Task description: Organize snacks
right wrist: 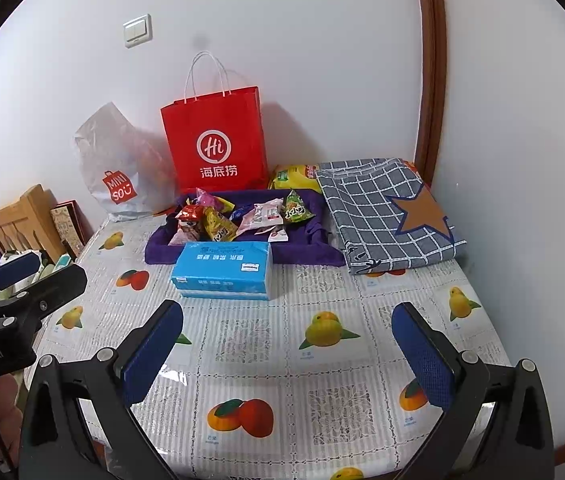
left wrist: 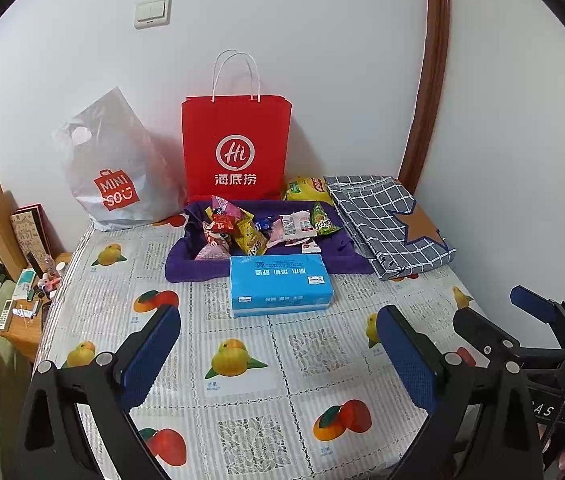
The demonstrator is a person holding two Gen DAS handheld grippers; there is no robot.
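Observation:
Several small snack packets (left wrist: 260,226) (right wrist: 238,216) lie in a heap on a purple cloth (left wrist: 194,268) (right wrist: 310,252) at the back of the table. A yellow snack bag (left wrist: 308,190) (right wrist: 292,176) lies behind it. A red paper bag (left wrist: 236,146) (right wrist: 216,140) stands upright against the wall. My left gripper (left wrist: 278,348) is open and empty over the table's front. My right gripper (right wrist: 288,346) is open and empty, beside it to the right; it also shows in the left wrist view (left wrist: 530,316).
A blue tissue pack (left wrist: 278,284) (right wrist: 224,270) lies in front of the cloth. A grey plastic bag (left wrist: 116,172) (right wrist: 122,168) leans at back left. A folded checked cloth (left wrist: 386,220) (right wrist: 382,208) lies at back right. A cluttered nightstand (left wrist: 26,304) stands left of the table (left wrist: 250,412).

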